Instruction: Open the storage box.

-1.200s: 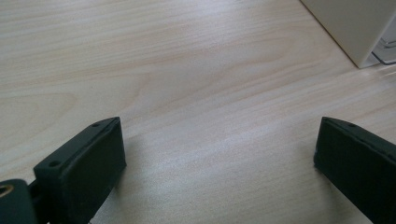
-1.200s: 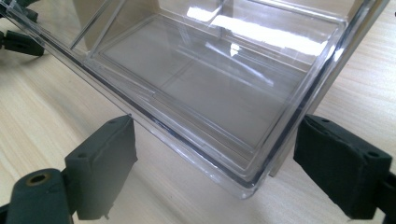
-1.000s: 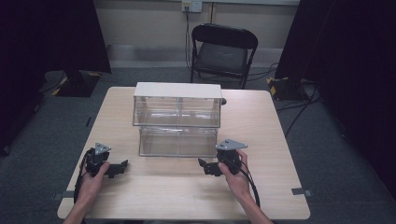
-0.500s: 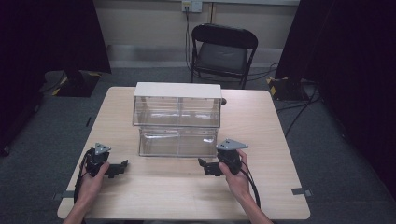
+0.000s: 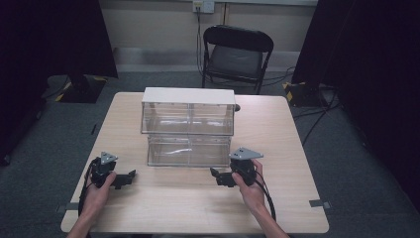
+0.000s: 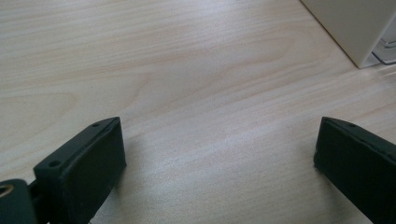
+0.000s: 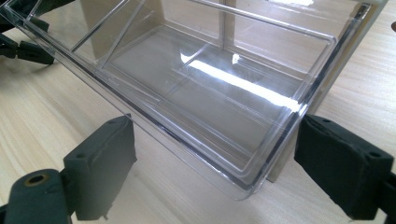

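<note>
1. High view: pale wood-grain counter (image 5: 277, 129) carries a clear plastic drawer unit (image 5: 188, 111) with a flat white top, mid-counter; its lower drawer (image 5: 188, 150) is pulled out toward the person. Left claw (image 5: 130, 176) and right claw (image 5: 215, 174) rest on the counter, one at each front corner of the drawer, each in a hand. Black folding chair (image 5: 236, 53) stands behind on grey floor.
2. Left gripper view: matte black blocky jaws spread wide over bare counter; white cabinet corner (image 6: 355, 28) at top right.
3. Right gripper view: jaws spread wide, not touching the glossy transparent drawer (image 7: 210, 88), whose rounded corner lies between them.
</note>
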